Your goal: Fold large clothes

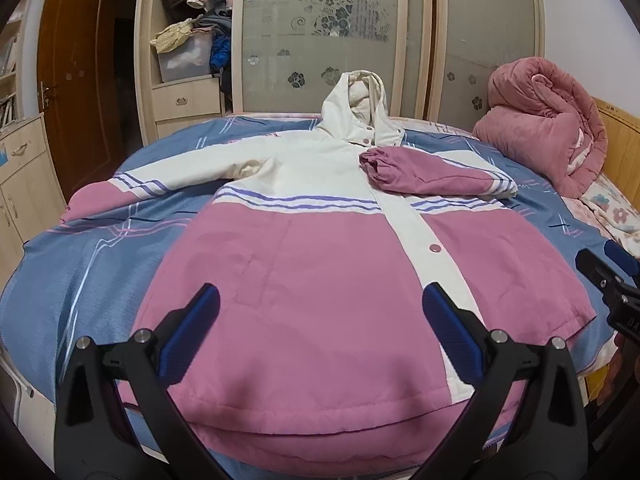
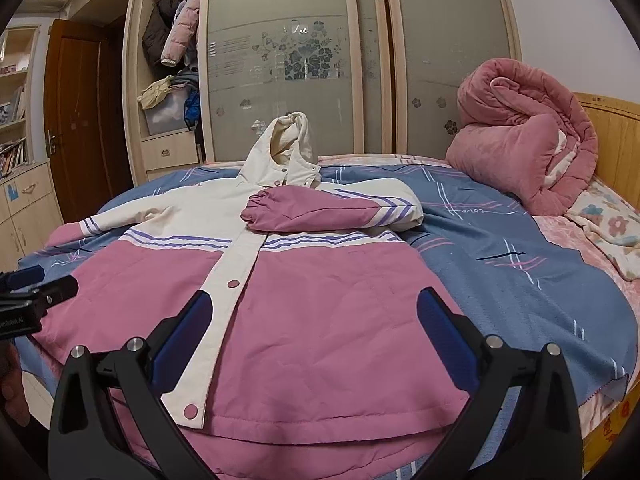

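Left wrist view shows us the wide bed (image 1: 80, 264) under its blue striped cover, and spread across it, front up and snapped shut, the large pink and cream hooded padded jacket (image 1: 320, 280), its hem nearest us at the bed's edge. Beyond it, by the wooden headboard, sits a rolled pink quilt (image 1: 544, 120), well apart from the jacket. We judge the folding barely begun: one pink and cream sleeve (image 2: 320, 210) already lies folded across the chest just below the cream hood (image 1: 358, 106), while the other sleeve (image 1: 160, 182) lies stretched out flat to the side. That sleeve, the body's fold and the hood all seem left to do. Our left tool (image 1: 320, 332) hovers over the lower pink panel with its blue pads spread wide, holding nothing; our right tool (image 2: 314, 334) hangs likewise, spread and empty above the hem.
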A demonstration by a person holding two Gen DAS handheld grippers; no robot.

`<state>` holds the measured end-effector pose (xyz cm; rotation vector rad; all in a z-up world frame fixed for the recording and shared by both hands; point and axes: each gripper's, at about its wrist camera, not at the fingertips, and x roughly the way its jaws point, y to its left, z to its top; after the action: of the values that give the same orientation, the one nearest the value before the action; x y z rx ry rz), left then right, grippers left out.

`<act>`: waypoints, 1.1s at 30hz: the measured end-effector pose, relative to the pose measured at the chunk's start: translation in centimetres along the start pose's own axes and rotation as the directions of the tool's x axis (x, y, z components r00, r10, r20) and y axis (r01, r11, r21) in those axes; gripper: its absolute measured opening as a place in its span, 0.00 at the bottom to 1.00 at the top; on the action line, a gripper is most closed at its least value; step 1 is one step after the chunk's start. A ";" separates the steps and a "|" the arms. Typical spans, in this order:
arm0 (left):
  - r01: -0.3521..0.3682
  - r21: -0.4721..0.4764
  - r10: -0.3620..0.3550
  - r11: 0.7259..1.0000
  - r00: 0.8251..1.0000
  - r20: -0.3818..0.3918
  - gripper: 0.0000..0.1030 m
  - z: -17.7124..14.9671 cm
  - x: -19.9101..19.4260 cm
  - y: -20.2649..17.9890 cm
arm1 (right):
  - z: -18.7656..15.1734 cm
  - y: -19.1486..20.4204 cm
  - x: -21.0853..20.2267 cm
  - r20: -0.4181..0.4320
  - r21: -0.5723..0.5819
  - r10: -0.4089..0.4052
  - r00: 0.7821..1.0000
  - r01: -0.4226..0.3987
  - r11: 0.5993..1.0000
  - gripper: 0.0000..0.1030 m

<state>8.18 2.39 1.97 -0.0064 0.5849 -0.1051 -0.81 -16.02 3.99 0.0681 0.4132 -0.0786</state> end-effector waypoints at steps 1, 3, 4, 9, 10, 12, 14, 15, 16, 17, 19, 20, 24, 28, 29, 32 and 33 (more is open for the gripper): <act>0.002 0.001 -0.002 1.000 1.000 -0.003 0.98 0.0 0.1 -0.1 | 0.0 -0.1 0.0 0.000 0.002 -0.001 1.000 0.001 1.000 0.99; 0.004 -0.001 -0.004 1.000 1.000 -0.006 0.98 0.0 0.2 -0.2 | -0.1 0.0 0.0 0.000 0.003 -0.005 1.000 0.005 1.000 0.99; 0.005 -0.002 -0.005 1.000 1.000 -0.006 0.98 0.0 0.2 -0.2 | -0.1 0.0 0.0 -0.001 0.000 -0.005 1.000 0.005 1.000 0.99; 0.035 -0.021 -0.036 0.999 0.999 -0.011 0.98 0.0 0.3 0.0 | -0.1 0.6 0.0 0.001 -0.018 0.000 1.000 0.000 1.000 0.99; 0.040 -0.025 -0.040 0.999 0.999 -0.013 0.98 0.0 0.4 0.0 | -0.1 0.7 0.0 0.002 -0.023 0.001 1.000 -0.001 1.000 0.99; 0.042 -0.035 -0.042 0.999 0.999 -0.015 0.98 -0.1 0.4 0.1 | -0.2 1.0 0.1 0.000 -0.031 0.006 1.000 -0.006 0.999 0.99; 0.039 -0.035 -0.039 0.999 0.999 -0.015 0.98 -0.1 0.5 0.1 | -0.1 1.0 0.0 0.000 -0.035 0.012 1.000 -0.012 0.999 0.99; 0.035 -0.030 -0.036 0.999 0.999 -0.014 0.98 -0.1 0.5 -0.1 | -0.1 1.1 0.0 0.000 -0.038 0.014 1.000 -0.014 0.999 0.99; 0.031 -0.023 -0.032 0.999 0.999 -0.013 0.98 -0.1 0.6 -0.2 | -0.1 1.1 0.1 0.000 -0.040 0.015 1.000 -0.015 0.999 0.99; 0.026 -0.014 -0.026 1.000 1.000 -0.011 0.98 -0.1 0.6 -0.4 | -0.1 1.1 0.1 -0.002 -0.040 0.016 1.000 -0.016 0.999 0.99; 0.025 -0.006 -0.025 1.000 1.000 -0.012 0.98 -0.1 0.6 -0.6 | -0.1 1.0 0.2 -0.007 -0.038 0.016 1.000 -0.016 0.999 0.99; 0.027 -0.003 -0.027 1.000 1.000 -0.013 0.98 -0.1 0.7 -0.8 | -0.2 1.0 0.2 -0.009 -0.036 0.015 1.000 -0.016 0.999 0.99; 0.022 0.010 -0.022 1.000 1.000 -0.016 0.98 0.0 0.7 -1.2 | -0.3 0.9 0.3 -0.015 -0.040 0.014 1.000 -0.014 0.999 0.99; 0.030 0.022 -0.030 0.999 0.999 -0.014 0.98 0.1 0.7 -1.6 | -0.7 1.1 0.8 -0.032 -0.056 0.009 0.999 -0.011 0.998 0.99; 0.027 0.025 -0.027 0.999 1.000 -0.013 0.98 0.2 0.7 -1.7 | -0.8 1.2 0.9 -0.036 -0.063 0.006 0.999 -0.009 0.998 0.99; 0.013 0.018 -0.013 1.000 1.000 -0.007 0.98 0.6 1.1 -2.0 | -1.1 1.6 1.7 -0.057 -0.099 0.003 0.998 -0.008 0.995 0.99; 0.004 0.011 -0.004 1.000 1.000 -0.006 0.98 0.6 1.3 -2.0 | -1.2 1.9 2.2 -0.069 -0.118 -0.003 0.998 -0.006 0.993 0.99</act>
<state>9.44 0.27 1.84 0.0038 0.5905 -0.1122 0.91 -14.20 2.13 -0.0457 0.4858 -0.0503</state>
